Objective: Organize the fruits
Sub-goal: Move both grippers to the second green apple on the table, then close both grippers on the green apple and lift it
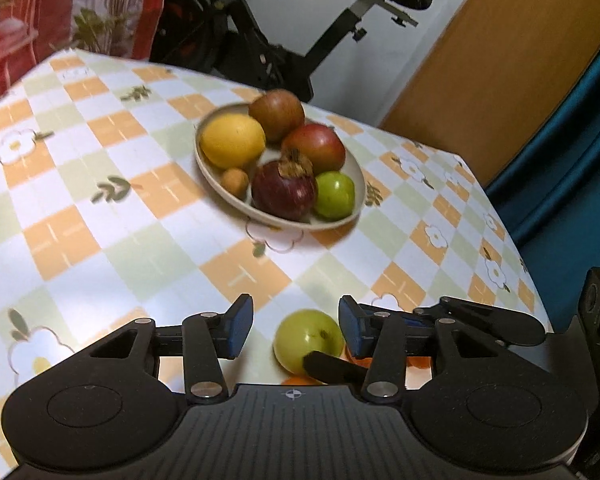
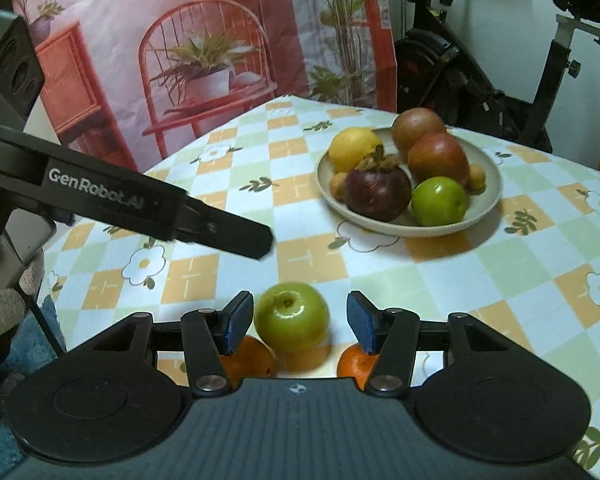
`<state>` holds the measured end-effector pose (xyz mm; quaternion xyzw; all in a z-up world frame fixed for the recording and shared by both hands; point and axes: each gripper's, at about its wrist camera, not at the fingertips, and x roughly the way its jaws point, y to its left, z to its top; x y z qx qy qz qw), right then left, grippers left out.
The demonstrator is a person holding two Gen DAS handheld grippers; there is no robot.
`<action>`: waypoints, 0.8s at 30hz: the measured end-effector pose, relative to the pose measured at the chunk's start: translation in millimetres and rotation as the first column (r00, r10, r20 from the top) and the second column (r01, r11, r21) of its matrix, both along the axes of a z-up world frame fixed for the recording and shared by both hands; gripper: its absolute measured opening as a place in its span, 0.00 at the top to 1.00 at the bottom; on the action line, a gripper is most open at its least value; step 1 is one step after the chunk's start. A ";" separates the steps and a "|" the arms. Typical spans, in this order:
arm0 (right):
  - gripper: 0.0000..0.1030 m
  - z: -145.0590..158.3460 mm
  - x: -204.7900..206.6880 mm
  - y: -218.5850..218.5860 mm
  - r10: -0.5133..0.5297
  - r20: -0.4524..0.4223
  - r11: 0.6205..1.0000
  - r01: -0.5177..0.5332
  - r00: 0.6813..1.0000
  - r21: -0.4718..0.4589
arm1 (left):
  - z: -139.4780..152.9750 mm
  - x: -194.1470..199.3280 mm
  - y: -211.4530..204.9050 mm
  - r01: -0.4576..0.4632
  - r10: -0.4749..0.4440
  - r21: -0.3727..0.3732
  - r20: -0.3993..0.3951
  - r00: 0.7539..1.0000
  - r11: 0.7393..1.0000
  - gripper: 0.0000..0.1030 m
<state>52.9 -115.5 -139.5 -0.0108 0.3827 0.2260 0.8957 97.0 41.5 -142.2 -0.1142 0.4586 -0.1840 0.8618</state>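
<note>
A loose green apple (image 1: 308,340) (image 2: 292,316) sits on the checked tablecloth (image 1: 140,240) near the front edge. My left gripper (image 1: 296,328) hovers open around it, the apple nearer the right pad. My right gripper (image 2: 300,324) is open around the same apple, with a clear gap at its right pad. Two oranges (image 2: 246,360) (image 2: 354,362) lie partly hidden under the right gripper's fingers. Farther back, a beige plate (image 1: 220,196) (image 2: 488,184) holds a lemon (image 1: 232,140), a mangosteen (image 1: 284,188), a red apple (image 1: 314,148), a green apple (image 1: 334,194) and other fruit.
One black finger (image 2: 236,232) of the left gripper reaches in above the table in the right wrist view. An exercise bike (image 1: 284,60) (image 2: 480,92) stands behind the table beside a printed backdrop (image 2: 180,60). A wooden door (image 1: 500,60) and dark blue fabric (image 1: 560,160) flank the table's right edge.
</note>
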 end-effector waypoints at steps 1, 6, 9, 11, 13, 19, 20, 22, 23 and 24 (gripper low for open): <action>0.46 -1.7 1.2 0.0 -0.001 -0.005 1.000 0.001 1.000 0.000 | -1.7 0.0 -1.2 0.004 -0.004 -0.002 -0.005 1.000 1.000 0.52; 0.46 -9.1 3.6 -3.5 -0.004 -0.042 1.000 0.005 0.999 0.027 | -11.1 1.7 -7.6 0.021 -0.021 -0.011 -0.029 0.999 1.000 0.52; 0.48 -11.7 5.6 -3.1 0.002 -0.056 0.999 0.000 0.998 0.041 | -17.4 3.0 -9.3 0.023 -0.024 -0.020 -0.048 0.999 1.000 0.52; 0.48 -13.0 6.8 -3.6 0.001 -0.064 0.998 0.003 0.998 0.059 | -21.1 4.4 -9.6 0.022 -0.024 -0.026 -0.061 0.998 0.999 0.52; 0.49 -14.5 8.2 -4.6 -0.003 -0.072 0.997 0.009 0.997 0.074 | -25.1 5.4 -8.9 0.020 -0.023 -0.043 -0.075 0.997 0.999 0.52; 0.49 -16.7 9.8 -8.2 -0.015 -0.094 0.994 0.025 0.995 0.107 | -33.7 8.2 -9.3 0.013 -0.019 -0.063 -0.093 0.996 0.998 0.53; 0.49 -16.6 9.8 -8.3 -0.015 -0.095 0.994 0.026 0.995 0.109 | -34.4 8.4 -8.5 0.009 -0.015 -0.066 -0.093 0.996 0.998 0.54; 0.51 -16.2 10.1 -8.7 -0.018 -0.094 0.994 0.028 0.995 0.109 | -35.5 9.0 -6.4 0.000 -0.007 -0.077 -0.099 0.995 0.997 0.54; 0.51 -16.1 10.0 -8.7 -0.018 -0.095 0.994 0.028 0.995 0.109 | -35.6 8.9 -6.0 -0.001 -0.007 -0.080 -0.100 0.995 0.997 0.54; 0.51 -15.9 9.9 -8.7 -0.018 -0.094 0.994 0.028 0.995 0.108 | -34.8 8.5 -5.8 0.000 -0.007 -0.078 -0.099 0.995 0.997 0.54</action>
